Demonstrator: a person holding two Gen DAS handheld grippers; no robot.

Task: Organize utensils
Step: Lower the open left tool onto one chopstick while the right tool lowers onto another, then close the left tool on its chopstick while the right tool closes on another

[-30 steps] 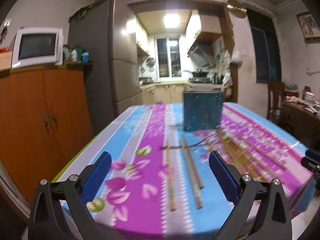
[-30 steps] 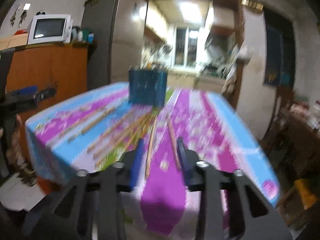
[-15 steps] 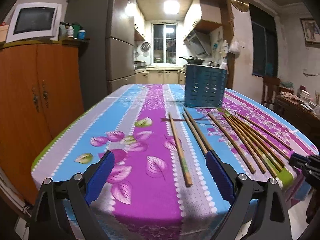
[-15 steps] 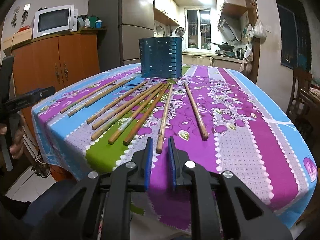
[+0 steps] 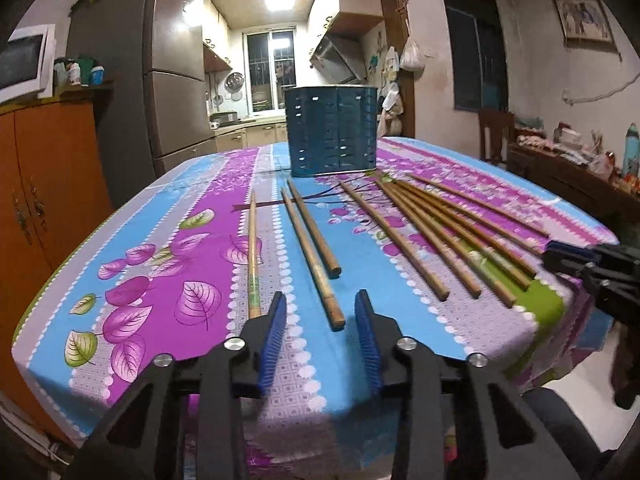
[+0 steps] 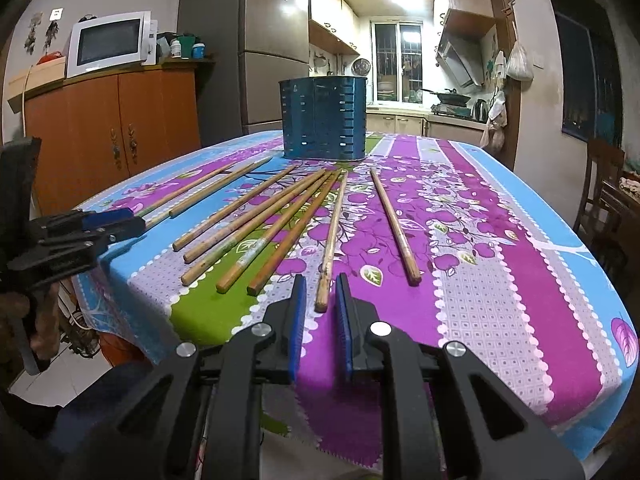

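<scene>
Ten bamboo chopsticks (image 6: 332,236) lie fanned across your flowered purple-and-blue tablecloth (image 6: 500,280), thin ends toward the slotted dark-blue metal utensil holder (image 6: 324,118) that stands upright at the far middle of the table — it carries no readable writing, and neither does anything else. Your left gripper (image 5: 320,312) has just been closing; its ribbed blue pads (image 5: 274,340) now stand at a moderate gap just past the thick end of one chopstick (image 5: 312,256), pressing on nothing, with another chopstick's end tucked behind the left pad. Your right gripper (image 6: 321,292) is narrowed to a slim slot, and the near end of a single chopstick sits right at its mouth, though you cannot tell whether the pads touch it. Only the right view shows you the white microwave (image 6: 108,42) whole on the orange wooden cabinet (image 6: 116,132) — the left view cuts it at the edge, but gives you a framed picture (image 5: 584,18) on the wall and a cluttered side table (image 5: 576,160). Each view catches the other gripper at its margin.
</scene>
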